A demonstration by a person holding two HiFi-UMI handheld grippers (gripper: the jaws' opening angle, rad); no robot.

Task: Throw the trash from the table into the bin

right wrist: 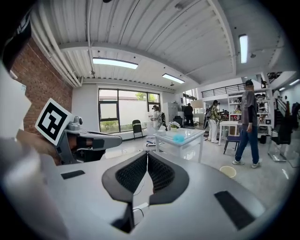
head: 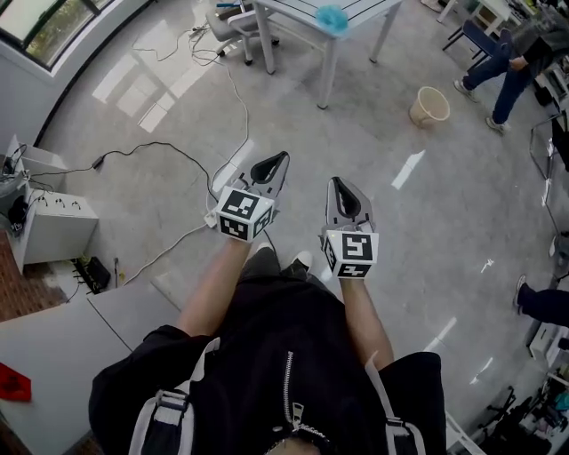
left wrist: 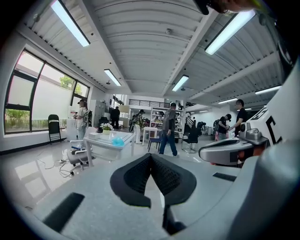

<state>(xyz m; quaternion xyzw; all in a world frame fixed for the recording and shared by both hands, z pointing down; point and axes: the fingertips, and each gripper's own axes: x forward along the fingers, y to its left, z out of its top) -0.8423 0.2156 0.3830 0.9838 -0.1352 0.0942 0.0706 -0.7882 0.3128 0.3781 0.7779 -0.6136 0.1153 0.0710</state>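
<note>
A crumpled blue piece of trash (head: 332, 18) lies on the white table (head: 356, 11) far ahead of me; it also shows as blue trash (left wrist: 117, 140) on the table (left wrist: 96, 137) in the left gripper view and as blue trash (right wrist: 178, 138) on the table (right wrist: 193, 134) in the right gripper view. A beige bin (head: 430, 106) stands on the floor right of the table, seen too as the bin (right wrist: 228, 171). My left gripper (head: 283, 156) and right gripper (head: 336, 181) are held side by side at waist height, both shut and empty, tips (left wrist: 151, 155) (right wrist: 147, 153) meeting.
Cables (head: 169, 147) trail over the glossy floor on the left, near a white cabinet (head: 53, 227). An office chair (head: 233, 25) stands by the table. People (head: 507, 67) walk at the right. A grey desk corner (head: 53, 355) with a red object (head: 12, 382) is beside me.
</note>
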